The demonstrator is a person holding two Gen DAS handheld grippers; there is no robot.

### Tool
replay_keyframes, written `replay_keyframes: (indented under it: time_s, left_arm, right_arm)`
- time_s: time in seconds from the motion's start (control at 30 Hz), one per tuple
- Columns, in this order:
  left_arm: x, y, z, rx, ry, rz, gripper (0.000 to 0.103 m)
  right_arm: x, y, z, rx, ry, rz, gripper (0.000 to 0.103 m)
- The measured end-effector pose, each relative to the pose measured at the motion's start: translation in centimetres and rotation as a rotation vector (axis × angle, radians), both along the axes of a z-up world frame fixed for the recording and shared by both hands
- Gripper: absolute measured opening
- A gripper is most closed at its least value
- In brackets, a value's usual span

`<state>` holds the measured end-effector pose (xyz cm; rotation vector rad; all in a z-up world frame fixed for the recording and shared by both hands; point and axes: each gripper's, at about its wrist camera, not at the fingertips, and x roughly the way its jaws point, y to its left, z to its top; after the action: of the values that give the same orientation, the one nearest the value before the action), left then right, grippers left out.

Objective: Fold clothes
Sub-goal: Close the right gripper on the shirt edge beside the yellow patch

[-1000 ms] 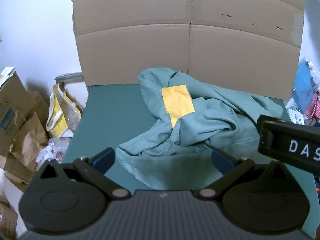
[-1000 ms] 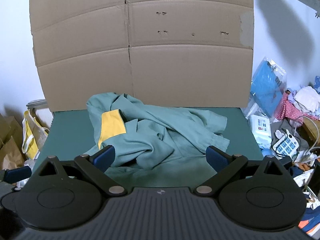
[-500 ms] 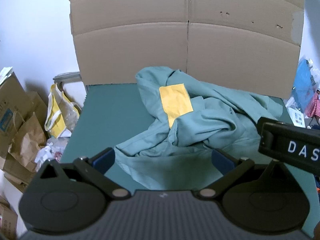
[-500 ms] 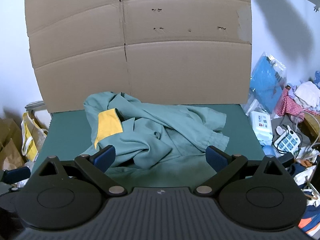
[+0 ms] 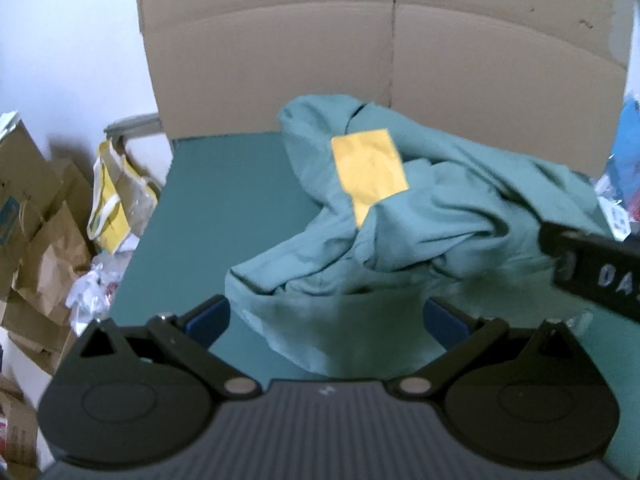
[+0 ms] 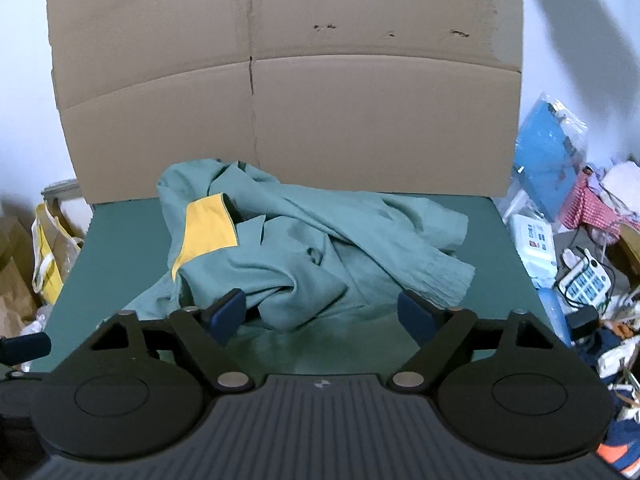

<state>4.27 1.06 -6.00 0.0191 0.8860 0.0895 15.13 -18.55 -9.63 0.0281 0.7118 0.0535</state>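
Nothing is folded yet: the shirt (image 6: 304, 256) lies crumpled mid-desk (image 6: 116, 248), before the cardboard (image 6: 320, 100). The left claw (image 5: 326, 320) gapes empty over its near hem. The right claw (image 6: 320, 312) is closing, pads not yet pinching cloth. All folding remains.

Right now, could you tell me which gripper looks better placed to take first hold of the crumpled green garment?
Right gripper, probably: its closing jaws already straddle a raised fold of the green garment.
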Motion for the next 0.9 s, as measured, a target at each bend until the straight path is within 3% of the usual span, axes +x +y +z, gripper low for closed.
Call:
replay_keyframes:
  time_s: [0.1, 0.27, 0.6, 0.7, 0.9]
  left_arm:
    - [0.8, 0.5, -1.1, -0.003, 0.018, 0.004, 0.103]
    - [2.6, 0.8, -2.7, -0.008, 0.05, 0.011, 0.103]
    - [5.4, 0.7, -5.4, 0.001, 0.067, -0.007, 0.103]
    - [6.0, 0.8, -6.5, -0.004, 0.074, -0.006, 0.103]
    - [6.9, 1.4, -8.2, -0.002, 0.087, -0.012, 0.103]
  right_arm:
    - [1.0, 0.4, -0.3, -0.017, -0.01, 0.011, 0.075]
    - [3.4, 1.9, -1.3, -0.07, 0.0, 0.064, 0.04]
    - [7.1, 4.7, -2.6, -0.133, -0.063, 0.182, 0.04]
    - [8.7, 5.7, -2.9, -0.165, -0.087, 0.21, 0.046]
    - [14.0, 7.0, -4.3, -0.084, -0.02, 0.228, 0.047]
